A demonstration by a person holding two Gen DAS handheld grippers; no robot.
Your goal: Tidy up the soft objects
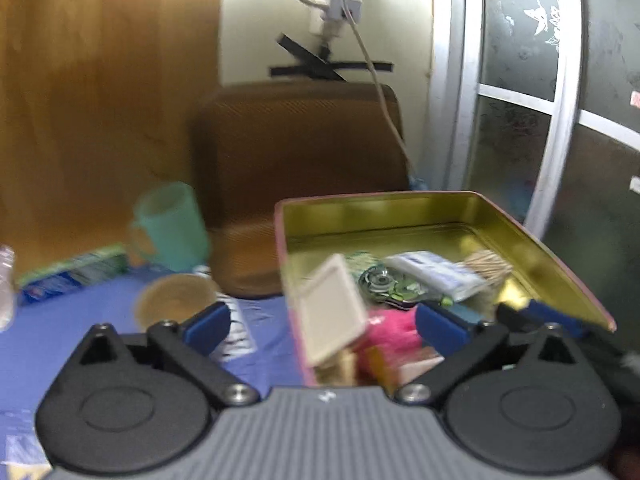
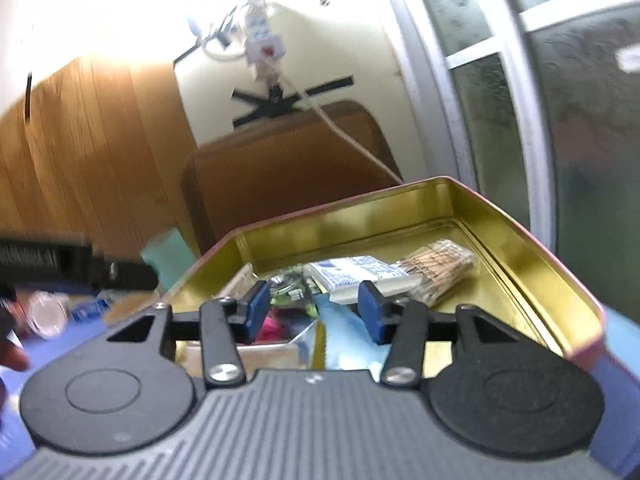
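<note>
A gold-lined tin box (image 1: pixel 400 208) with a pink outside stands on the blue table; it also shows in the right wrist view (image 2: pixel 520 240). It holds a pink fluffy thing (image 1: pixel 390 330), a white square pad (image 1: pixel 332 304), a white and blue packet (image 2: pixel 360 272), a bundle of wooden sticks (image 2: pixel 440 268) and a light blue cloth (image 2: pixel 344 340). My left gripper (image 1: pixel 322 326) is open wide at the box's near left corner, nothing between its fingers. My right gripper (image 2: pixel 312 312) is open above the box, over the blue cloth.
A teal mug (image 1: pixel 172 224), a paper cup (image 1: pixel 176 300) and a blue-green carton (image 1: pixel 72 272) sit on the blue table left of the box. A brown padded case (image 1: pixel 296 160) leans against the wall behind. A window frame (image 1: pixel 560 120) is on the right.
</note>
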